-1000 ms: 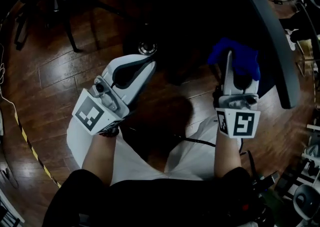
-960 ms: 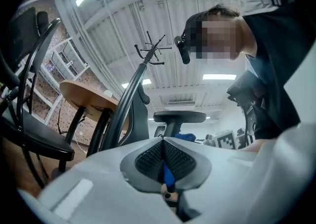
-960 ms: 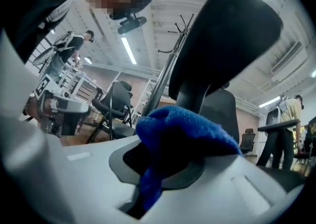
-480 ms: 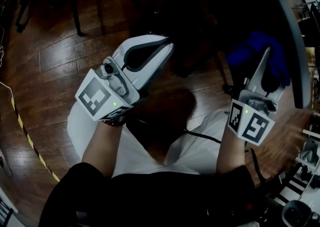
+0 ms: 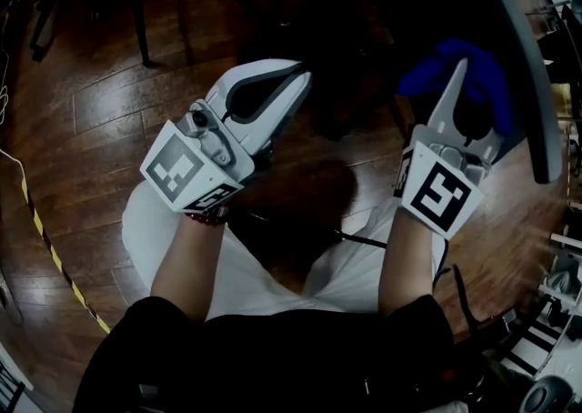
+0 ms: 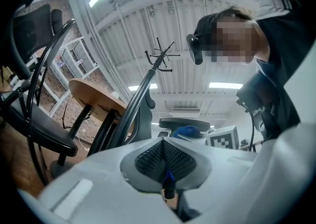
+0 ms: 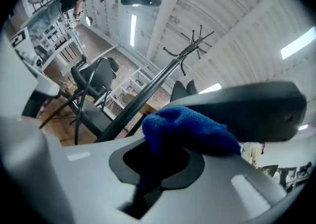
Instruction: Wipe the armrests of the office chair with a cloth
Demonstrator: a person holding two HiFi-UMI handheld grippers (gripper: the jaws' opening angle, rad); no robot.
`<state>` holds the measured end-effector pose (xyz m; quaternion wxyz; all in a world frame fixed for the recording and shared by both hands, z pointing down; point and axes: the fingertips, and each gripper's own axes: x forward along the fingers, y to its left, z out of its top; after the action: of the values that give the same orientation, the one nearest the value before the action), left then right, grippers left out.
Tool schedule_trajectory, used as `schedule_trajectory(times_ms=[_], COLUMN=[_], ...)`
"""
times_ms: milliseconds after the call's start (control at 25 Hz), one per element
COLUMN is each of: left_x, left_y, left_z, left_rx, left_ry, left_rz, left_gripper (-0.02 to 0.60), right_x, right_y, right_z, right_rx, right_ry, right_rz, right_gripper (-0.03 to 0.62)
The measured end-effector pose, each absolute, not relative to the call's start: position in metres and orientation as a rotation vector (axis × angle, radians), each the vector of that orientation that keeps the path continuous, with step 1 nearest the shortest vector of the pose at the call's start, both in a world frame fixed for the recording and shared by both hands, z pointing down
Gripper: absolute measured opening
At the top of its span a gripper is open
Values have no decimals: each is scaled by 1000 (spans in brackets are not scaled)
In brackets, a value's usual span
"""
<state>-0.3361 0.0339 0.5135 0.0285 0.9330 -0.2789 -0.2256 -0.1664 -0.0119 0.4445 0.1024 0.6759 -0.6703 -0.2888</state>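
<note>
Two grippers up, one cloth in play.

Head view: left gripper (image 5: 296, 84) hangs idle over wood floor (image 5: 100, 120), well apart from the work. Right gripper (image 5: 461, 75) has blue cloth (image 5: 432, 73) bunched at its tips, just beside the long grey armrest (image 5: 527, 84) at frame right. Contact not certain from up here.

Left gripper view: jaws pressed together, ribbed pads (image 6: 150, 159) meeting on a seam, nothing between. Far off: armrest (image 6: 180, 124) w/ cloth (image 6: 187, 131) against it, right gripper's marker cube (image 6: 223, 137) alongside.

Right gripper view: jaws pinching cloth (image 7: 190, 131). A tail drops into the gap; the bulk bulges past the tips and looks to be touching the dark armrest pad (image 7: 247, 104).

Handling, my read: cloth is light, soft, fluffy, so it will fold and drag rather than push. Best gripped at the bunched middle, as here, w/ a good wad proud of the tips so hard jaw plastic doesn't scrape the pad. Armrest looks stiff and smooth. The chair prob. rolls or swivels under side pressure, so go w/ light strokes along its length.
</note>
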Motion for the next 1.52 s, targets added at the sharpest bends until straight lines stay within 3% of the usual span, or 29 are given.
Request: schedule_trajectory(times_ms=[200,360,560,840,1120,1240,1520], left_x=[-336,-336,-336,-324,-296,-292,-306], left_y=[33,31,25,25,24,31,10], left_z=[511,507,508,505,553,547,558], left_rx=[2866,2863,2875,2973,3176,3199,3137], left_ry=[-836,-824,-822,-833,-856,-837,-940], left_rz=[-725,-768,-759,-725,-185,-191,-143], left_gripper=[6,5,5,5,5,5,5], right_x=[-181,-184,-178,-182,-176,-182,-196], right_y=[-23,-35,-29,-49,-35,-49,-81], right_z=[435,455,423,466,435,442,539], right_rx=[1988,1931,2064,2095,2155,2065,1835], right_ry=[-1850,-1783,-1580,-1603,-1758,-1658,-1595], right_rz=[-1037,-898,-978,-802,-768,-841,-654], right_gripper=[38,38,38,38,38,38,38])
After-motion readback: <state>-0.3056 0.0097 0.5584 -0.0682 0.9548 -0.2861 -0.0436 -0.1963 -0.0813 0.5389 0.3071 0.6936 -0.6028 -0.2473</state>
